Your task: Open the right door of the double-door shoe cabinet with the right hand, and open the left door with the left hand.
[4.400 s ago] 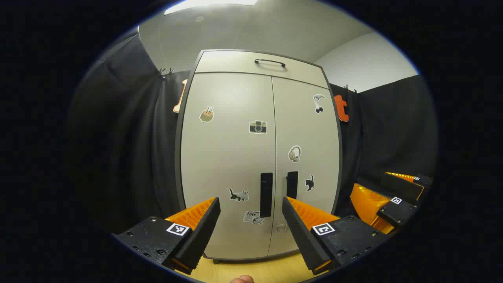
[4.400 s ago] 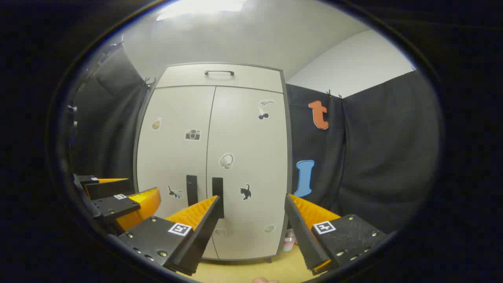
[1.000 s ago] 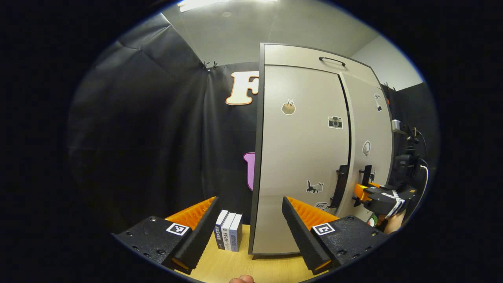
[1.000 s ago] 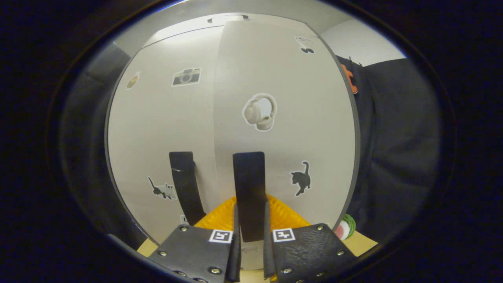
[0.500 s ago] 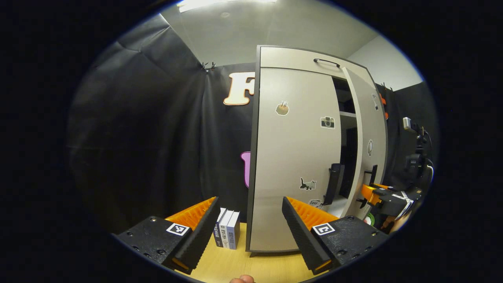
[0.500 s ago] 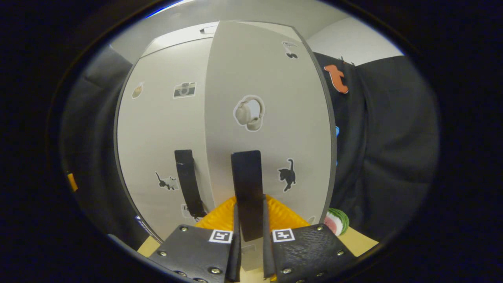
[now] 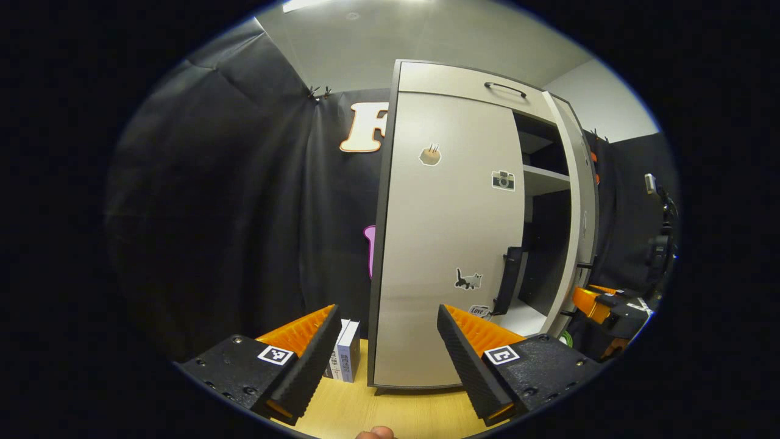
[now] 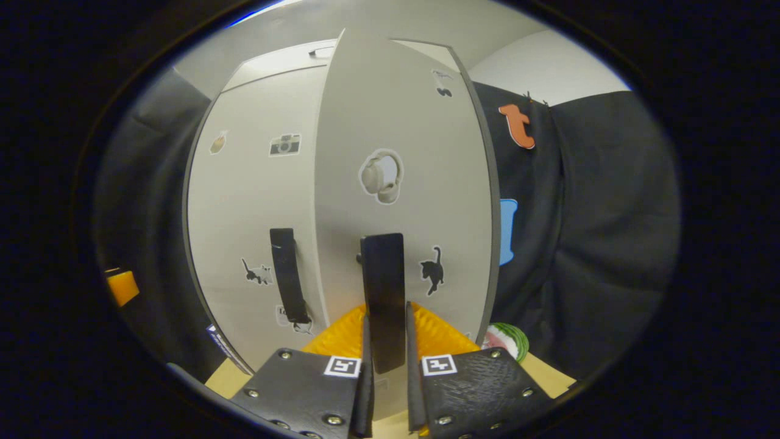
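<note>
1. On the left, our left tongs (image 7: 387,344) hang wide apart with nothing between them, set back from the shoe cabinet (image 7: 454,82) and low over the wooden bench (image 7: 365,411). A few books (image 7: 344,358) stand just beside the cabinet's left corner. If we swing in carelessly for the left door, we could knock them over.
2. The left door (image 7: 448,244) sits shut, and its handle (image 7: 510,277) is near the gap. The risk here is catching the door edge instead of the handle, since we come at it from a slant.
3. Our right tongs (image 8: 386,360) are clamped on the right door's handle (image 8: 382,286), and the right door (image 8: 402,201) stands swung partly out, with a shelf (image 7: 545,174) showing behind it.
4. If we pull straight back instead of following the hinge arc, we judge the handle may slip out of the tongs, or the cabinet may shift on the bench.
5. A round striped thing (image 8: 507,337) lies beyond the door's right side; a wide swing might strike it.
</note>
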A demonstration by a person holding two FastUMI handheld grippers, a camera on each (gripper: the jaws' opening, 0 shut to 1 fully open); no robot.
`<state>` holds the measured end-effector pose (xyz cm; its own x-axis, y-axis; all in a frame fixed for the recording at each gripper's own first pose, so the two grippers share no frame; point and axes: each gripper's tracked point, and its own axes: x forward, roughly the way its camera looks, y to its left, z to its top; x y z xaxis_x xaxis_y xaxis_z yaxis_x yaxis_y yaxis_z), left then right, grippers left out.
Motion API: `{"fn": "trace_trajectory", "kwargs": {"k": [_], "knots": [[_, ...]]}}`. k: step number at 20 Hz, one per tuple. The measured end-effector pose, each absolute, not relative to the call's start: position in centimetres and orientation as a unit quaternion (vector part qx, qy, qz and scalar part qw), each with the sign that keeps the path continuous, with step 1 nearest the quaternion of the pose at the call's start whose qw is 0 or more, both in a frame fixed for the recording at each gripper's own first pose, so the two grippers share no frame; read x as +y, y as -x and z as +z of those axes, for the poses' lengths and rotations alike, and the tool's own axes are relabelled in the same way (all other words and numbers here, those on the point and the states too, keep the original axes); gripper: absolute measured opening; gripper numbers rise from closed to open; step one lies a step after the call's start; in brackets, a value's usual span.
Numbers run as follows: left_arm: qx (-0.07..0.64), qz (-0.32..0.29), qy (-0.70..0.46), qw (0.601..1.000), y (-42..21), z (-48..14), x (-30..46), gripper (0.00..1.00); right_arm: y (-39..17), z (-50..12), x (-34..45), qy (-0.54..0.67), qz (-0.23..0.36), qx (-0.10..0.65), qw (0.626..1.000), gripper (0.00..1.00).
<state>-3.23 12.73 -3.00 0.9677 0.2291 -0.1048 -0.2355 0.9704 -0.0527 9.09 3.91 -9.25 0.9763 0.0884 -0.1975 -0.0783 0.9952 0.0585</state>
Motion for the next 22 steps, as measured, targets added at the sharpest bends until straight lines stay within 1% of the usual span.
{"fn": "trace_trajectory", "kwargs": {"k": [3,9,13,17,19,20,21,22], "knots": [[0.051,0.112,0.027,0.992,2.8,-3.3,12.0,0.98,-8.2,-9.0,2.6,-0.008,0.038,0.095,0.995,0.22],[0.056,0.095,0.038,0.993,1.8,-3.9,10.1,0.98,-7.0,-8.8,0.6,-0.013,0.031,0.099,0.995,0.22],[0.058,0.087,0.038,0.994,1.5,-4.3,9.0,0.98,-6.1,-8.5,-1.5,0.005,0.012,0.096,0.995,0.22],[0.056,0.076,0.041,0.995,1.3,-4.2,7.6,0.98,-5.2,-8.4,-4.3,-0.021,-0.005,0.108,0.994,0.22],[0.051,0.066,0.048,0.995,1.2,-4.0,6.4,0.98,-4.9,-8.4,-5.0,-0.043,0.001,0.116,0.992,0.22],[0.049,0.06,0.051,0.996,1.2,-3.9,5.7,0.96,-4.9,-8.4,-5.2,-0.05,0.004,0.119,0.992,0.23],[0.049,0.054,0.053,0.996,1.1,-4.0,5.1,0.96,-4.9,-8.5,-5.2,-0.047,0.008,0.119,0.992,0.22],[0.052,0.049,0.052,0.996,1.1,-4.1,4.6,0.99,-5.0,-8.5,-5.3,-0.04,0.008,0.119,0.992,0.22]]}}
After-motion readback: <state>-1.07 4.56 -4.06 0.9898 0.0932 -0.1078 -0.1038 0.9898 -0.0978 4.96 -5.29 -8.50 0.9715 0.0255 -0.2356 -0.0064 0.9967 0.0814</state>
